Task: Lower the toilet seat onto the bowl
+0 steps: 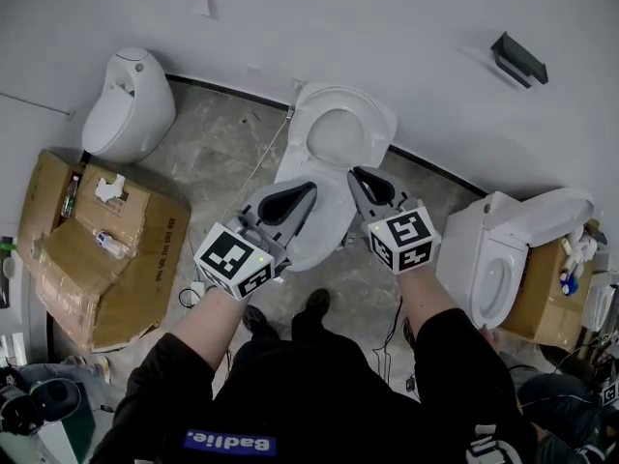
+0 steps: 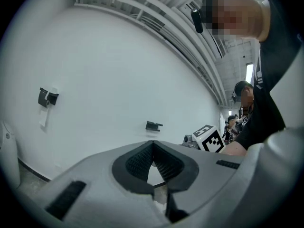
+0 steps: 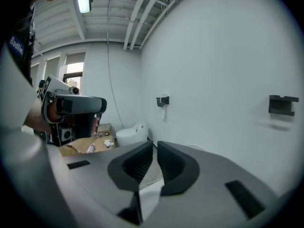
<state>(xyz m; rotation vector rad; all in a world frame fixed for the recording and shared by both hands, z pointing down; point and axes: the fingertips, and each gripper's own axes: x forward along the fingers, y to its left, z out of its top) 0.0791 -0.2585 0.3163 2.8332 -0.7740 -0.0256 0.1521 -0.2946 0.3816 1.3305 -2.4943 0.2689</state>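
The white toilet (image 1: pixel 324 216) stands against the wall in the middle of the head view. Its seat ring (image 1: pixel 338 131) and lid are tipped up at the back, above the bowl. My left gripper (image 1: pixel 308 189) hovers over the bowl's left side, shut with nothing between its fingers. Over the bowl's right side my right gripper (image 1: pixel 356 174) is also shut and empty, just in front of the raised seat. Each gripper view shows its own jaws together, left gripper (image 2: pixel 153 144) and right gripper (image 3: pixel 155 146), pointing at the bare white wall; the toilet is hidden there.
Another white toilet (image 1: pixel 126 104) stands at the left by a flattened cardboard box (image 1: pixel 97 249). A third toilet (image 1: pixel 503 249) with its lid up is at the right, beside more cardboard (image 1: pixel 551 303). A black bracket (image 1: pixel 519 58) is on the wall. A cable (image 1: pixel 256 167) runs over the floor.
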